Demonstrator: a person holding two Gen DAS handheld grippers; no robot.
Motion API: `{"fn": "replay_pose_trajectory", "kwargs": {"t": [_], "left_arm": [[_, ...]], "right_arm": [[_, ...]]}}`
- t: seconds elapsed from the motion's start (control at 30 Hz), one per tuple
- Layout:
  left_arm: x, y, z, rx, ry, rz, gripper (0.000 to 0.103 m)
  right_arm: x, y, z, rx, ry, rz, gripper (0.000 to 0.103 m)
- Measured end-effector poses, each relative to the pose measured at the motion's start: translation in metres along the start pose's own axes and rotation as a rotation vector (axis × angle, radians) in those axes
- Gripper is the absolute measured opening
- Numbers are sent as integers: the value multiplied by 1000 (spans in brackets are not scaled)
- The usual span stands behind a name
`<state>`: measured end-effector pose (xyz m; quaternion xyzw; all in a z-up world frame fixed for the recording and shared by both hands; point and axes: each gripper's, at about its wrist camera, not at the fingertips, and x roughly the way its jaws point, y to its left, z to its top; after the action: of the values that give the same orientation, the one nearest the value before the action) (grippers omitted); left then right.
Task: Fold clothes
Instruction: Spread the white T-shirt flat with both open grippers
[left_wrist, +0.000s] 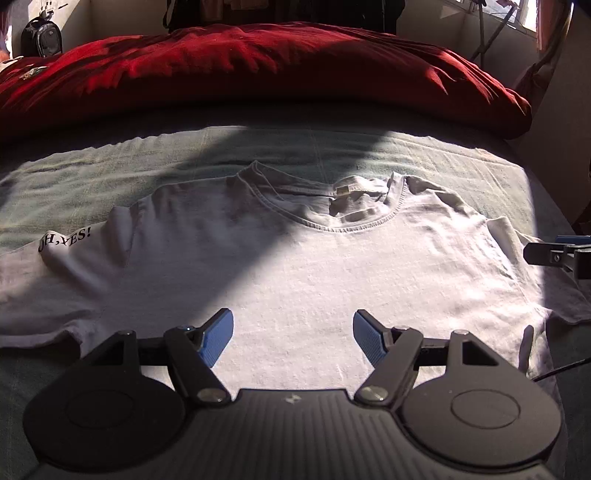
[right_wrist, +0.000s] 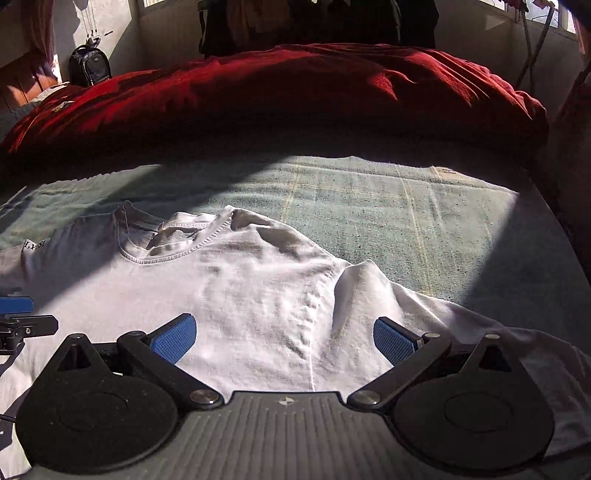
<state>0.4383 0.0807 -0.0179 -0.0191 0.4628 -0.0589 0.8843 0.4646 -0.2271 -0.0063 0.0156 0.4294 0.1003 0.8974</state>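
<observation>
Lying flat and face up on the green bedspread (left_wrist: 461, 173), white t-shirt (left_wrist: 295, 266), collar (left_wrist: 332, 218) pointing away, sleeve with black lettering (left_wrist: 64, 238) flopped out to one side. Hovering just over the shirt's near half, left gripper (left_wrist: 293, 338), blue pads wide apart, nothing between them. Over the shirt's other side near the armpit seam, right gripper (right_wrist: 284, 338), also spread wide, empty. Beyond the shirt's collar, big red duvet (left_wrist: 258, 70) bunched up. No containers anywhere.

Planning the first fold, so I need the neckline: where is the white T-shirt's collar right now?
The collar lies at the far end of the white T-shirt, centre in the left wrist view, upper left in the right wrist view, pointing toward the red blanket.
</observation>
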Motion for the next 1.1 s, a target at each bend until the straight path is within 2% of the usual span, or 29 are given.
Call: {"fn": "replay_pose_trajectory", "kwargs": {"t": [0.1, 0.23, 0.4, 0.57, 0.7, 0.87, 0.97, 1.1], "left_arm": [[6, 3, 4, -10, 3, 13, 73], [13, 7, 9, -24, 6, 29, 74], [22, 12, 16, -42, 10, 50, 74], [35, 16, 24, -61, 15, 50, 74], [38, 14, 31, -65, 6, 33, 74], [44, 10, 35, -48, 13, 32, 74], [48, 11, 34, -45, 21, 31, 74], [53, 11, 33, -42, 31, 29, 74]], "right_arm": [[20, -5, 5, 21, 2, 32, 103], [54, -8, 3, 44, 56, 45, 103], [84, -13, 0, 0, 89, -33, 103], [103, -36, 23, 9, 73, -43, 103], [99, -47, 37, 33, 70, -75, 103], [67, -35, 31, 59, 45, 31, 103], [76, -27, 21, 58, 76, 72, 103], [101, -23, 19, 10, 88, 31, 103]]}}
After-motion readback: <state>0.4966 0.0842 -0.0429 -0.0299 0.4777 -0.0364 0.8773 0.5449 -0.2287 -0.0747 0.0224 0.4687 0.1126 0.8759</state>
